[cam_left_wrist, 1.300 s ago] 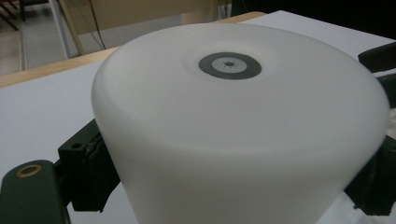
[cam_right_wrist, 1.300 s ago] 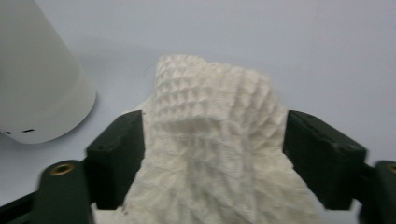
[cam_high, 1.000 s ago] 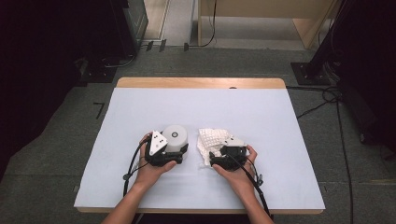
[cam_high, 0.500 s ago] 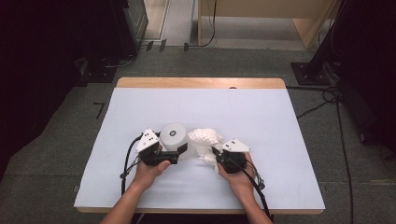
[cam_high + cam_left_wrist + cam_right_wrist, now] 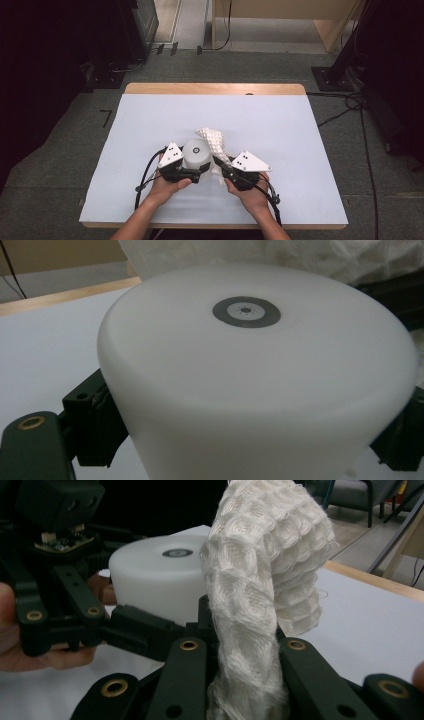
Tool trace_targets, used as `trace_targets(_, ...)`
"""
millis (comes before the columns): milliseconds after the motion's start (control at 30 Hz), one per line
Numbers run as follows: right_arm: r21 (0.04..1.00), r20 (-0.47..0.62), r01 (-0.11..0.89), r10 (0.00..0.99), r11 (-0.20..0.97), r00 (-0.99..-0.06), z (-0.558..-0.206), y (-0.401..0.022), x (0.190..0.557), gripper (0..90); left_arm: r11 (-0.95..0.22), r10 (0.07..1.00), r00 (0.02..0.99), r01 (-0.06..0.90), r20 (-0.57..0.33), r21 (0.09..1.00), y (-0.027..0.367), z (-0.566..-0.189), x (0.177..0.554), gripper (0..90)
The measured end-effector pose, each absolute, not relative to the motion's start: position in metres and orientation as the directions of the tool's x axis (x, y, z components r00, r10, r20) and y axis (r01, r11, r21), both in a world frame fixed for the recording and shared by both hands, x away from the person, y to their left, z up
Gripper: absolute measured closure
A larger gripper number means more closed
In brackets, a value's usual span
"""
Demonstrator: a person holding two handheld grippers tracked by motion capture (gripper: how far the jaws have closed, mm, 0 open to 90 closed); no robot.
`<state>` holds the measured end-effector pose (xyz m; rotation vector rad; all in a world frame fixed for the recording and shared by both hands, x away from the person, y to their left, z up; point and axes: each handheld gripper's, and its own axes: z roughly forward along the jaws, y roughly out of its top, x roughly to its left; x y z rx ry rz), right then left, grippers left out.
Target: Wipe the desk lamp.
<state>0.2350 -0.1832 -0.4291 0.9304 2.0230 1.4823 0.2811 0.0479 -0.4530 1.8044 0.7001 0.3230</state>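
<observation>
- Your left gripper is clamped on the white tub, one jaw on each side low on its wall, as the left gripper view shows. The tub stands upside down near the front middle of the table, its flat base with the grey ring up. Hold that clamp firm so the tub can't turn or slide under the wipe.
- Your right gripper has pinched shut on the white waffle cloth. In the right gripper view a bunched neck of cloth sits between the jaws and the rest stands up and flops over the top, just beside the tub.
- That grip takes a thick wad low down, so the loose end is the part that will meet the tub. I'd judge it better to lay that loose flap over the base, then drag it across, not poke with the jaw tips.
- Keep the black jaws off the plastic; only cloth should touch.
- Work from the ring outward to the rounded edge, then down the wall on the side away from the left jaws.
- Watch the cloth near the left gripper: the two stand close, and a fold could snag on its jaw.
- If the wad starts slipping out, stop and re-pinch before you press harder.
</observation>
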Motion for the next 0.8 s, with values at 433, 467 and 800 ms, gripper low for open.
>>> trace_targets(433, 0.886, 0.071, 0.382, 0.738, 0.262, -0.671, -0.456, -0.175, 0.246, 80.3, -0.161, 0.620, 0.773, 0.295, -0.136, 0.942, 0.055, -0.446, 0.286, 9.1)
trace_targets(467, 0.886, 0.071, 0.382, 0.738, 0.262, -0.671, -0.456, -0.175, 0.246, 80.3, -0.161, 0.620, 0.773, 0.295, -0.136, 0.942, 0.055, -0.446, 0.286, 9.1)
trace_targets(800, 0.901, 0.114, 0.394, 0.778, 0.182, -0.618, -0.441, -0.195, 0.248, 79.6, -0.218, 0.710, 0.703, 0.261, -0.030, 0.940, 0.052, -0.451, 0.289, 9.0)
